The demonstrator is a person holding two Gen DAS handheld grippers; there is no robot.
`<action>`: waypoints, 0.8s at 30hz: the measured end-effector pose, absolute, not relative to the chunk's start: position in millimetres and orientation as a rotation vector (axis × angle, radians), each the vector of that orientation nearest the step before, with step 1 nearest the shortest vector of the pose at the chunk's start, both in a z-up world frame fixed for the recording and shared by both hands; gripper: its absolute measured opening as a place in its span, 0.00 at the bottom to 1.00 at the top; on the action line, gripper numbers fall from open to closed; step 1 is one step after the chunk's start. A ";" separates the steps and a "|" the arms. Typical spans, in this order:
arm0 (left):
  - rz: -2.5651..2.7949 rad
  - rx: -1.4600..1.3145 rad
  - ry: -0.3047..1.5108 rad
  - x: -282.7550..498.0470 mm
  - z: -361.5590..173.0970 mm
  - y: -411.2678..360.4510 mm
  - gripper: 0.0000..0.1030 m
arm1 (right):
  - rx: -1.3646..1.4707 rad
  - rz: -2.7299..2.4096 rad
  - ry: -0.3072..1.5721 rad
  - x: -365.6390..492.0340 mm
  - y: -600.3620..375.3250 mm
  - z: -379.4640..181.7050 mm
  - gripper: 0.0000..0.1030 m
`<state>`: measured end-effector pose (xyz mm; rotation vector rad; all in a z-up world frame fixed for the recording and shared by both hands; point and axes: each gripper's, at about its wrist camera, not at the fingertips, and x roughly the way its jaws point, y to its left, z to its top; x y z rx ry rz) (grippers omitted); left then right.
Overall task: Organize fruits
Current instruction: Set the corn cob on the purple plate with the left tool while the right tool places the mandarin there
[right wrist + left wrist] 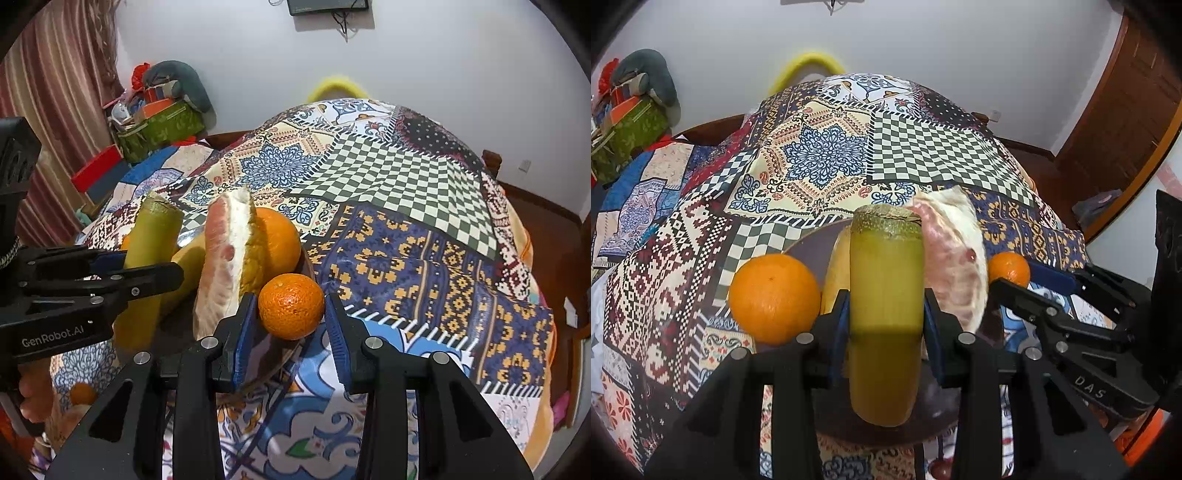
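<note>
The left gripper (pixel 886 314) reaches forward over a dark plate (pixel 812 247), its 2 blue-padded jaws clamped on an upright green-yellow stalk (pixel 886 295). On the plate sit a large orange (pixel 774 298), a banana (pixel 836 273) and a pomelo wedge (pixel 955 258).

The right gripper (pixel 291 317) points forward at the plate's near edge, its jaws around a small orange (pixel 291 306). Both pads lie just beside the peel; whether they press it I cannot tell.

The plate rests on a patchwork cloth (pixel 424 240) of checks and floral panels. Behind are a white wall (pixel 424 74), striped curtains (pixel 62 74), a wooden door (pixel 1126 122) and a cluttered green bag (pixel 162 129).
</note>
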<state>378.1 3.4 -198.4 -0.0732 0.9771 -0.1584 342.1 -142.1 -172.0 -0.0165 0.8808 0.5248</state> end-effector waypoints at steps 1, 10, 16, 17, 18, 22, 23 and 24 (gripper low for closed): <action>-0.158 -0.072 0.977 379.1 -199.2 3.8 0.36 | -0.003 0.523 0.882 343.6 -143.0 -173.1 0.34; -0.153 -0.077 0.985 388.4 -207.2 4.5 0.36 | -0.054 0.557 0.922 344.8 -137.1 -179.2 0.35; -0.161 -0.078 0.986 388.3 -206.7 4.2 0.36 | -0.095 0.550 0.916 340.0 -132.3 -178.1 0.44; -0.159 -0.072 0.982 387.3 -206.1 3.9 0.36 | -0.093 0.548 0.916 341.2 -133.3 -178.1 0.44; -0.151 -0.062 0.973 385.8 -203.9 3.3 0.36 | -0.086 0.548 0.918 340.8 -134.5 -177.8 0.45; -0.128 -0.033 0.930 377.5 -191.8 3.0 0.36 | -0.078 0.540 0.913 341.0 -137.8 -173.8 0.45; -0.127 -0.030 0.925 376.0 -189.7 3.2 0.36 | -0.077 0.537 0.909 339.9 -138.5 -171.9 0.45; -0.125 -0.028 0.921 373.6 -187.1 3.9 0.36 | -0.078 0.536 0.906 338.7 -138.8 -170.3 0.45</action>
